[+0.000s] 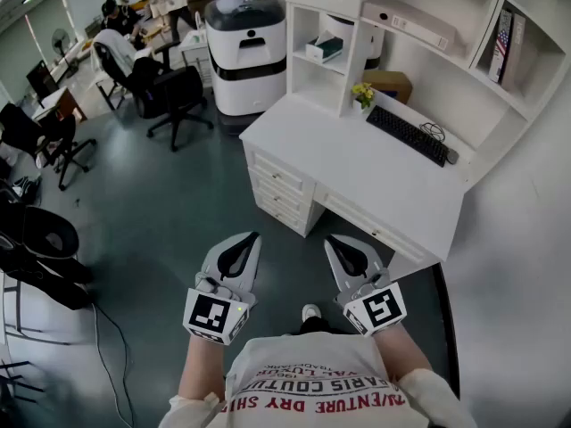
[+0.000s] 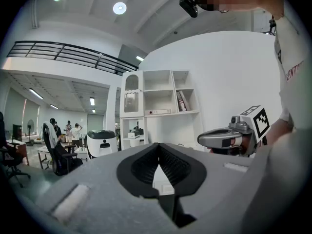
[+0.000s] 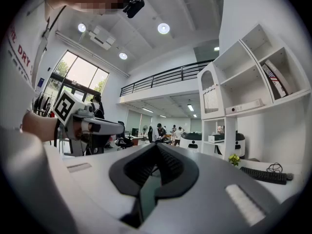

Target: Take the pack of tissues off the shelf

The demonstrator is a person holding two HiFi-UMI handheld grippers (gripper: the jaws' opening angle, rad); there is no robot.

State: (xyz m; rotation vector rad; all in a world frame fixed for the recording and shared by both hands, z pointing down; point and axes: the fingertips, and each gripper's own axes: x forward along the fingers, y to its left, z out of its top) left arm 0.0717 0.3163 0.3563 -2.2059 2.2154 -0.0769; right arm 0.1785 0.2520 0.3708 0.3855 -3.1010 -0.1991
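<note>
Head view: left gripper and right gripper both clamped closed, empty; pack of tissues sits at 12 o'clock in its shelf cubby, well apart, so I risk shoving it deeper or clipping the flowers if the jaws open late.

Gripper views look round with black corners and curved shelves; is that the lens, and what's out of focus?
Left gripper view: wide-angle lens bows the white shelf unit and blackens the corners; the near left gripper is soft. Right gripper view: same bowing, a ceiling light glares, right gripper soft. Head view: sharper, evenly lit, edges bent.
</note>
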